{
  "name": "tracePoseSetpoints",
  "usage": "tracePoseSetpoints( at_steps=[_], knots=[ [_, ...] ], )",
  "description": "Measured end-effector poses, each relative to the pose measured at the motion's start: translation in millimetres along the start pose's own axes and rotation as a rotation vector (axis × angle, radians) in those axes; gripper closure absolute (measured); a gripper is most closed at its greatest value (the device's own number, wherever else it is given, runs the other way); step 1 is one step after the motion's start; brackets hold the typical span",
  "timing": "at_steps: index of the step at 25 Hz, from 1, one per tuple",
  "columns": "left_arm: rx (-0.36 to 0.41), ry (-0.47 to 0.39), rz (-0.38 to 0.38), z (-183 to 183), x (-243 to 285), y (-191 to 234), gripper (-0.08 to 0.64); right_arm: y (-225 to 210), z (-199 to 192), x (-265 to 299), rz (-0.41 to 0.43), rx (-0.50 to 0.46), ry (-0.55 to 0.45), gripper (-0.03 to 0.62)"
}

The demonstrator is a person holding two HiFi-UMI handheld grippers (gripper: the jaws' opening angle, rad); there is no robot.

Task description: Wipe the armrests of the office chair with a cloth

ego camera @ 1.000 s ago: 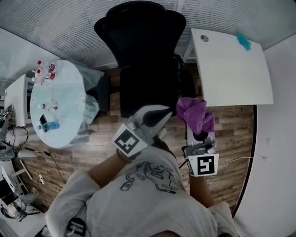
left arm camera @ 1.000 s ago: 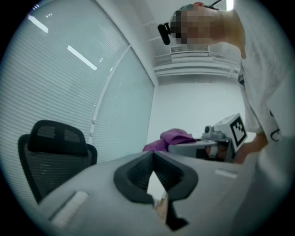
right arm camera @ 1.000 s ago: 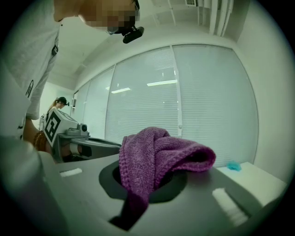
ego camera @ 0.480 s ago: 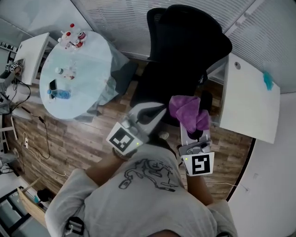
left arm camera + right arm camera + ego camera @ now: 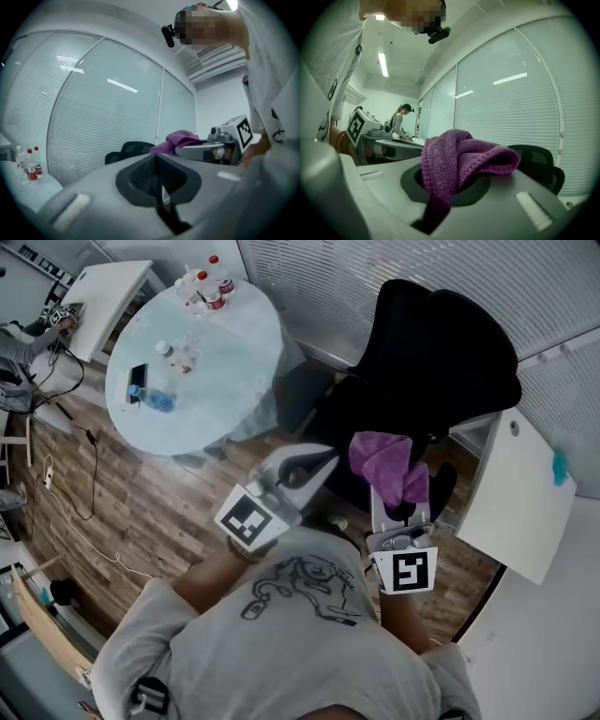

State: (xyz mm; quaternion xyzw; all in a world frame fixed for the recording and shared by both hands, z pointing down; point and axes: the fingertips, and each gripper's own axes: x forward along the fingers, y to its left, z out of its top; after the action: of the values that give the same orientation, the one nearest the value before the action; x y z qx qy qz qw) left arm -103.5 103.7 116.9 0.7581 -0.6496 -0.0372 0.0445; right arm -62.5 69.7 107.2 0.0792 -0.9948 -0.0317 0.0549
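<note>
The black office chair (image 5: 441, 352) stands ahead of me by the blinds, and its armrests are hard to tell apart in its dark shape. My right gripper (image 5: 398, 495) is shut on a purple knitted cloth (image 5: 386, 463), which bunches over the jaws in front of the chair seat. In the right gripper view the cloth (image 5: 459, 159) fills the jaws, with the chair back (image 5: 539, 168) behind it. My left gripper (image 5: 317, 461) is beside it on the left, shut and holding nothing. The left gripper view shows its jaws (image 5: 157, 180) closed, and the chair (image 5: 133, 150) far off.
A round glass table (image 5: 216, 381) with several bottles (image 5: 202, 282) stands to the left of the chair. A white desk (image 5: 516, 493) sits close on the right, with a teal item (image 5: 560, 465) on it. Cables lie on the wooden floor (image 5: 112, 512). Another person (image 5: 399, 123) works in the background.
The head view has swung: chair and desk shifted right, the round table came up into the upper left. Both grippers keep their pose, the cloth still in the right one.
</note>
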Motion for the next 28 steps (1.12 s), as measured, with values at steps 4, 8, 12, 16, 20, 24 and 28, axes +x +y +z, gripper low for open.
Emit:
tracePoseSetpoints(
  at_steps=[4,8,12,16,20,24,28],
  knots=[
    [-0.001,-0.011,0.031,3.9,-16.1,35.3,0.560,17.2,5.2,36.5,0.044,-0.025,0.006,0.560],
    [-0.009,-0.010,0.049,5.3,-30.9,68.1,0.560,33.1,10.7,71.7,0.071,-0.036,0.003,0.561],
    [-0.015,-0.012,0.070,7.4,-46.5,103.3,0.560,49.3,13.4,107.9,0.103,-0.052,0.015,0.561],
    [-0.033,-0.006,0.095,5.8,-60.6,138.6,0.560,63.6,14.2,144.4,0.131,-0.053,0.027,0.560],
    [-0.028,-0.008,0.135,6.1,-72.8,167.6,0.560,75.1,16.5,176.0,0.167,-0.054,0.024,0.561],
    [-0.026,-0.017,0.189,5.7,-91.8,188.7,0.560,95.8,15.2,199.9,0.222,-0.057,0.027,0.561],
    [-0.034,-0.025,0.255,6.1,-116.1,204.8,0.560,122.8,17.3,219.5,0.288,-0.063,0.023,0.561]
  ],
)
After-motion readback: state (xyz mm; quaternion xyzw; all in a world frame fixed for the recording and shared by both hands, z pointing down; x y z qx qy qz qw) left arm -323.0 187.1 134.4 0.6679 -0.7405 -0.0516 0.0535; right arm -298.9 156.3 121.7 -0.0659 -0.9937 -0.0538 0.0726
